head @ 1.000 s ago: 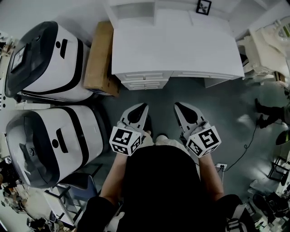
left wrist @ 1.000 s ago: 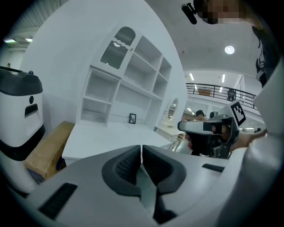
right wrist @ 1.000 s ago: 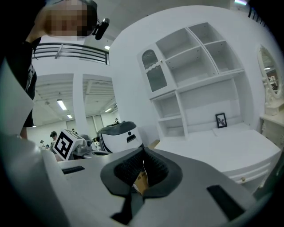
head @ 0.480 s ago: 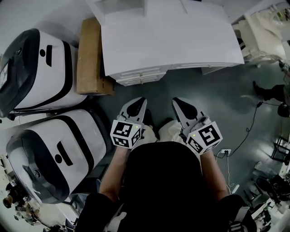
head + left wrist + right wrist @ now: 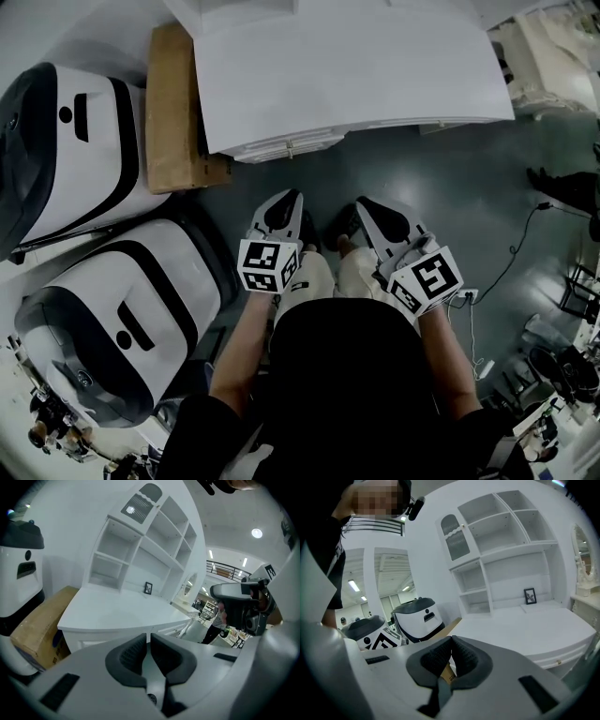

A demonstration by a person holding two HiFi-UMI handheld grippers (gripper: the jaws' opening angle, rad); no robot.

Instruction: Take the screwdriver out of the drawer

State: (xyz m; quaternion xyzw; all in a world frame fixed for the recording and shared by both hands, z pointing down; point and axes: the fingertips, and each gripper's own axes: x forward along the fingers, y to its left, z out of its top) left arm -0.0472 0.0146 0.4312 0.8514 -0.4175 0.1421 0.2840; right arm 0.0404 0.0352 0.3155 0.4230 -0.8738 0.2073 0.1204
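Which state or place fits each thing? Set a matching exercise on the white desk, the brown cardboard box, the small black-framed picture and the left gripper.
Things
1. white desk
2. brown cardboard box
3. small black-framed picture
4. left gripper

States or places
A. jaws shut, nothing between them
B. stands at the back of the desk top
C. lies between the desk and a white-and-black machine
D. its drawers are closed

Pairs: 1-D, 2-C, 3-B, 4-A
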